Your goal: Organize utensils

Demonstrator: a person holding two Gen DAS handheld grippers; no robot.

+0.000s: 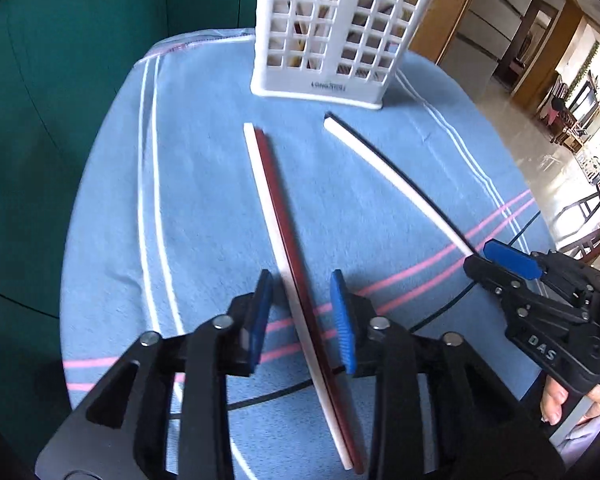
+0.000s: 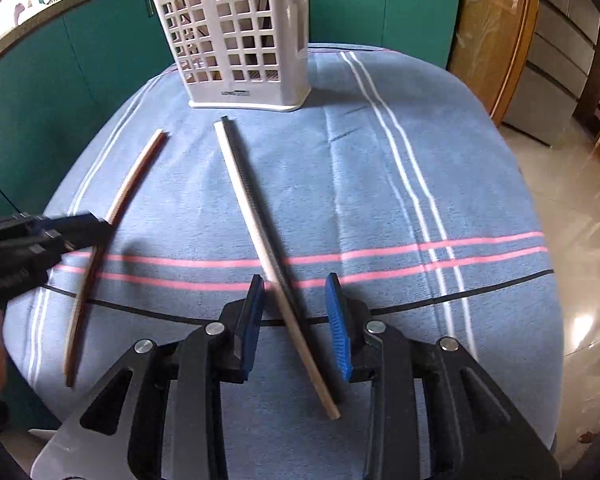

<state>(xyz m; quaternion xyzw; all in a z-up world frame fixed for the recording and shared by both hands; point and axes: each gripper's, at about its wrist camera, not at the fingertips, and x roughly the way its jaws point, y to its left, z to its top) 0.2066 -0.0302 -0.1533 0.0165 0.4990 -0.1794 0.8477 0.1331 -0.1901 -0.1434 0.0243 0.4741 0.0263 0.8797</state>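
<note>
A white slotted utensil caddy stands upright at the far end of the blue striped cloth. A red-and-white chopstick pair lies on the cloth and runs between the blue pads of my left gripper, with a gap on both sides. To its right a black-and-white chopstick pair lies the same way between the pads of my right gripper, also untouched. Both grippers are open and point steeply down.
A thin black cable crosses the cloth near the grippers. Green cabinets stand behind the table. A hand holds the right gripper. The table edge drops to a glossy floor on the right.
</note>
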